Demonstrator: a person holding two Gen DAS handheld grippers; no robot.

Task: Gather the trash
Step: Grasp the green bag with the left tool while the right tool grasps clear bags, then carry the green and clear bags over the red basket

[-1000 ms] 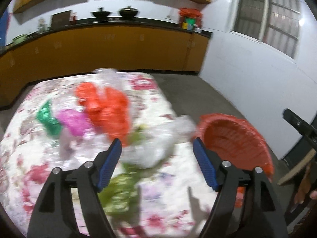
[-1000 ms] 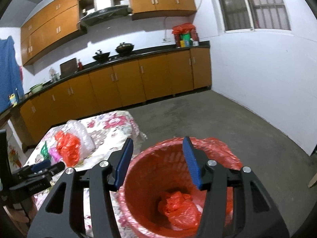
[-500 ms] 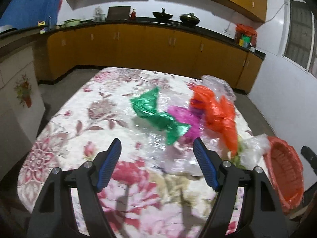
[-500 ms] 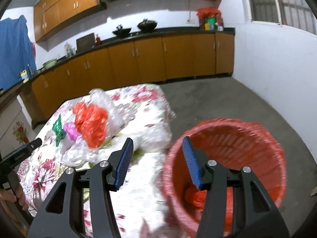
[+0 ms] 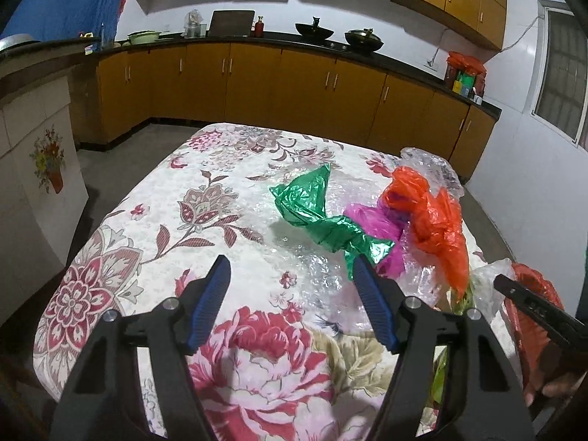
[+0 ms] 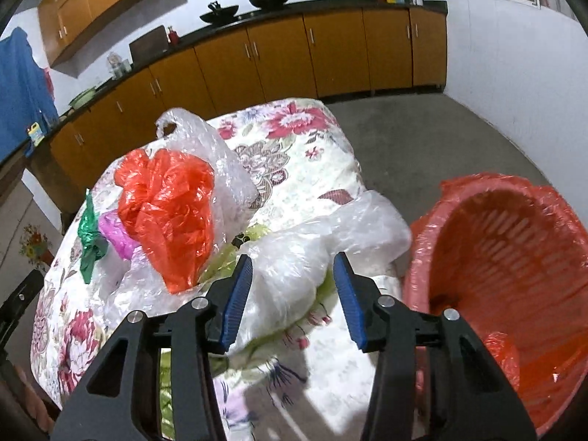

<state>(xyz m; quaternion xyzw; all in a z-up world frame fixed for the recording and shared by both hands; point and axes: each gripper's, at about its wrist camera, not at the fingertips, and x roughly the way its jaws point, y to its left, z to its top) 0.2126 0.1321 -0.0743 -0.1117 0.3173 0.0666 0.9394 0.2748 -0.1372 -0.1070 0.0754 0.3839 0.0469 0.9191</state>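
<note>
Crumpled plastic bags lie on a floral-cloth table: a green one, a magenta one, an orange one and clear ones. My left gripper is open and empty above the table, just short of the green bag. My right gripper is open and empty, its fingers on either side of a clear bag at the table's edge. The orange bag is to its left. A red lined trash basket stands to its right with a red bag inside.
Wooden kitchen cabinets run along the far wall under a dark counter with woks. A white cabinet stands left of the table. Grey concrete floor lies beyond the basket. The right gripper's body shows at the left view's right edge.
My left gripper has swung left from the basket to face the table and the green bag. My right gripper has moved from over the basket to the clear bag at the table's edge.
</note>
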